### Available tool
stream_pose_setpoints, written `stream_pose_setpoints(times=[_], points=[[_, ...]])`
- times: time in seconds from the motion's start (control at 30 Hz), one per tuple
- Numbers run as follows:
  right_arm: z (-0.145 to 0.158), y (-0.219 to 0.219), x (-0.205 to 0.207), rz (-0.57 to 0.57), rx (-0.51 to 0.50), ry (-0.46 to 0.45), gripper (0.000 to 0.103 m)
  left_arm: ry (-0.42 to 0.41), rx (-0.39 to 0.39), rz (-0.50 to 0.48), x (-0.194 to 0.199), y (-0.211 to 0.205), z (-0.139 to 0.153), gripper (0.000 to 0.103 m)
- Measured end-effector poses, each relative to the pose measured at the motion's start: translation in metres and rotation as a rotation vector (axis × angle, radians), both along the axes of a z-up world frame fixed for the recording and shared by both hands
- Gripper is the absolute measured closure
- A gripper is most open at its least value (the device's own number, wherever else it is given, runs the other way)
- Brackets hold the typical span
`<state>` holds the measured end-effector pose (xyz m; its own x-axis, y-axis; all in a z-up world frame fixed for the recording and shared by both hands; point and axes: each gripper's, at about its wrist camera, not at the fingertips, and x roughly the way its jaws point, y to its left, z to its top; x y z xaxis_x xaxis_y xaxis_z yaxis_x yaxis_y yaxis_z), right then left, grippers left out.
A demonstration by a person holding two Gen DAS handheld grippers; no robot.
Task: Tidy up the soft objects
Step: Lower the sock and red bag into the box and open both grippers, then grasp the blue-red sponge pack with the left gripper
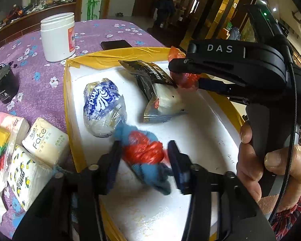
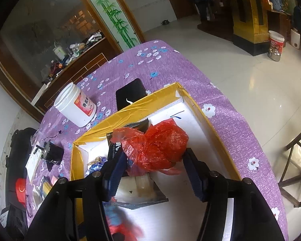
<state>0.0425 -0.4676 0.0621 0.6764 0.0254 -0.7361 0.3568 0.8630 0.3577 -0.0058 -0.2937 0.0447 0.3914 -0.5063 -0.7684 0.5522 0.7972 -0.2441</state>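
Fingers (image 1: 175, 156) of my left gripper (image 1: 143, 160) stand spread around the red-and-blue bundle (image 1: 144, 152), seemingly letting it go inside the box (image 1: 118, 57). Between my right gripper (image 2: 153, 168) fingers, closed in, sits the red bag (image 2: 154, 146); I'd lower and release it next.

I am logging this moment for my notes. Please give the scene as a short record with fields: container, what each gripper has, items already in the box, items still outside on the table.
container: yellow-edged box with white floor, on purple floral cloth
left gripper: around a blue and red soft bundle, over the box
right gripper: shut on red plastic bag, over the box
in box: blue-white tissue pack, black-topped packet
outside: white jar, tissue packs, small black motor, black phone
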Motion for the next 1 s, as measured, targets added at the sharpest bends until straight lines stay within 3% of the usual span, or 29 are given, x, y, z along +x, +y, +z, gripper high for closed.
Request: stream_pose_setpoints(times=[0.6, 0.73, 1.0], points=[[0.015, 0.005, -0.007, 0.003, -0.029, -0.06, 0.037, -0.041, -0.041, -0.016, -0.012, 0.015, 0.029, 0.05], [0.021, 0.008, -0.01, 0.032, -0.015, -0.108, 0.037, -0.065, -0.047, -0.026, -0.022, 0.039, 0.044, 0.05], [0.026, 0.027, -0.011, 0.101, -0.023, -0.135, 0.037, -0.11, -0.05, 0.062, -0.03, 0.117, 0.058, 0.049]])
